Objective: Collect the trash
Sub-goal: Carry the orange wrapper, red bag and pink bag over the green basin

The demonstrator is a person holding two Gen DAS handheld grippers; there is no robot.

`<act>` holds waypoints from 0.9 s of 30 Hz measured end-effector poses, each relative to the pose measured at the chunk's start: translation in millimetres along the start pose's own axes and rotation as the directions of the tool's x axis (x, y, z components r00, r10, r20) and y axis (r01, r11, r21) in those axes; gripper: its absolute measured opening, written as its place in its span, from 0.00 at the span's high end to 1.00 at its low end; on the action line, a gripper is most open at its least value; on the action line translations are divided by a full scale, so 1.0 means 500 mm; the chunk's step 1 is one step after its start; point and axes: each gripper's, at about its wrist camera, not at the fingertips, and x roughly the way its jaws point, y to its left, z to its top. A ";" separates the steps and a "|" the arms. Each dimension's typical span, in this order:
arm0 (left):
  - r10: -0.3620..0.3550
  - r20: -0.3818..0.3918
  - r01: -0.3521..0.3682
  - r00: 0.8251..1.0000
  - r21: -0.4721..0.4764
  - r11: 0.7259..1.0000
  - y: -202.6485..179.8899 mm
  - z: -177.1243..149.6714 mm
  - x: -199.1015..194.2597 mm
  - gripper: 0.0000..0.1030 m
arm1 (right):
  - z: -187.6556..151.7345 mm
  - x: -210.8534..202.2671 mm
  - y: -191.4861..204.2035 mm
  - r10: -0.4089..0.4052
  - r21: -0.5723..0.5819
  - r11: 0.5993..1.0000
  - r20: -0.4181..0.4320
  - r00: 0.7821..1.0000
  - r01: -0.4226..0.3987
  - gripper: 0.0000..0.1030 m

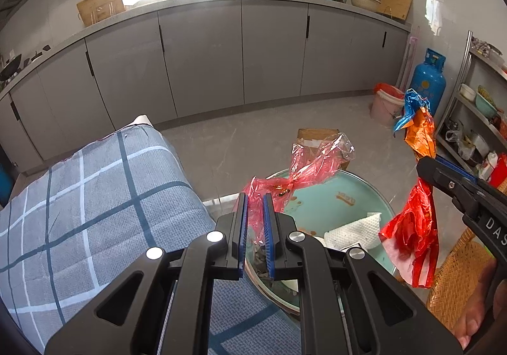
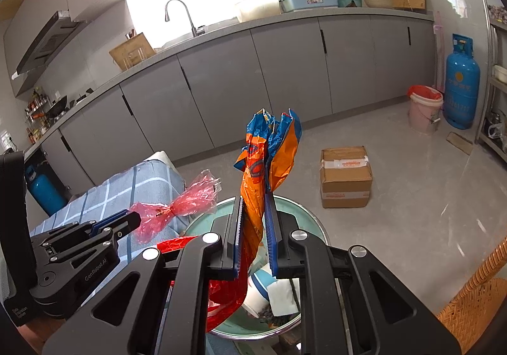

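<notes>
Beneath both claws: a round pale-green metal basin [image 2: 304, 212] on a glass-topped table holds a white paper towel [image 1: 355, 233] and other scraps, some too jumbled to name.
Left claw [image 1: 255, 222]: blue-padded fingers pressed together on a crinkled clear red cellophane wrapper [image 1: 304, 171], which sticks out ahead of the tips, twisted at its middle, above the basin's near-left edge.
Right claw [image 2: 255, 231]: pinching an orange-and-blue crumpled foil snack bag [image 2: 269, 158] that stands up between the pads; a red plastic bag [image 1: 415, 234] hangs below the same grip, over the basin.
Left of the left claw: a grey checked cushion [image 1: 79, 196], just beside the table.
Ahead of the claws: a taped brown cardboard box [image 2: 345, 177] on the grey floor, then grey kitchen cabinets [image 1: 202, 54]; further right a pink bucket lined with a red bag [image 2: 424, 107] beside a blue gas cylinder [image 2: 461, 85].
Right of the right claw: a woven orange wicker chair [image 2: 475, 298], cut off by the frame edge.
Pose: both claws tilt downward, side by side.
Hidden: only part of a hand [image 1: 475, 320] shows behind the right claw.
</notes>
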 end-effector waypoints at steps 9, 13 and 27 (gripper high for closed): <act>-0.001 -0.038 0.002 0.999 0.009 1.000 -0.011 0.012 0.035 0.90 | 0.003 0.054 -0.012 0.010 0.001 1.000 -0.080 0.997 -0.010 0.86; -0.006 -0.043 0.006 0.999 0.009 1.000 -0.013 0.007 0.043 0.90 | 0.002 0.062 -0.011 0.011 0.001 1.000 -0.088 0.996 -0.011 0.86; -0.021 -0.057 0.022 0.998 0.024 0.999 -0.027 -0.002 0.054 0.90 | 0.002 0.072 -0.010 0.018 -0.011 1.000 -0.115 0.993 -0.020 0.86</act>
